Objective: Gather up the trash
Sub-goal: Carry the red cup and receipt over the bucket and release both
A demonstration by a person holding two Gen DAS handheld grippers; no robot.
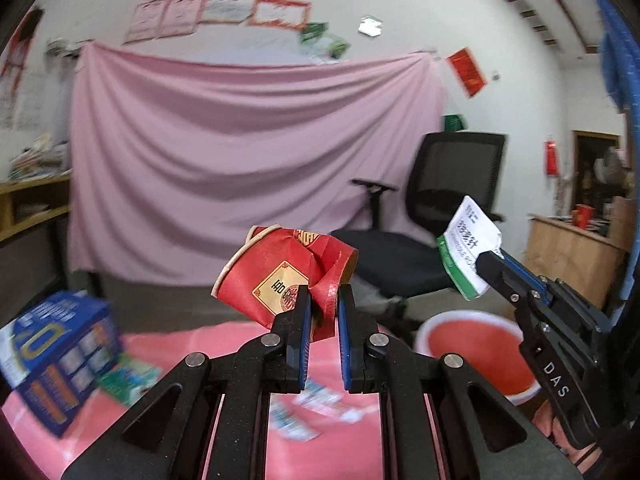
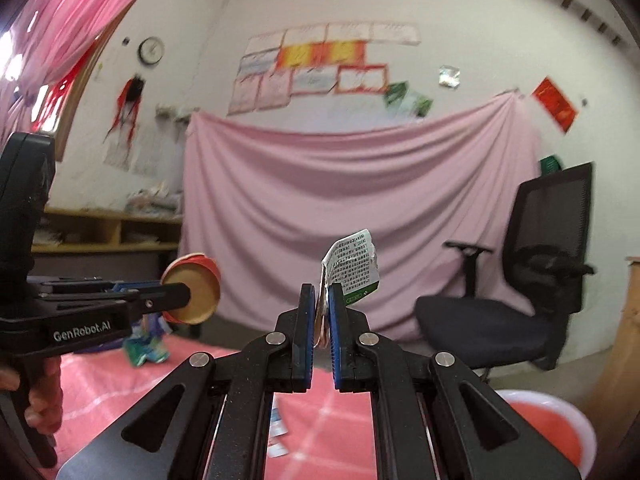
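Observation:
My left gripper (image 1: 323, 300) is shut on a crushed red paper cup (image 1: 276, 276) with a gold label, held up in the air over the pink table. The same cup (image 2: 196, 292) shows its tan bottom at the left of the right wrist view, at the tip of the left gripper (image 2: 184, 294). My right gripper (image 2: 322, 300) is shut on a small torn green and white packet (image 2: 354, 270), also lifted. That packet (image 1: 468, 248) shows at the right of the left wrist view, clamped by the right gripper (image 1: 486, 264).
A red bin with a white rim (image 1: 476, 348) stands low at the right, also seen as the bin (image 2: 548, 424). A blue box (image 1: 56, 356), a green wrapper (image 1: 128, 380) and scraps (image 1: 316, 408) lie on the pink tablecloth (image 2: 100, 384). A black office chair (image 1: 440, 220) stands behind.

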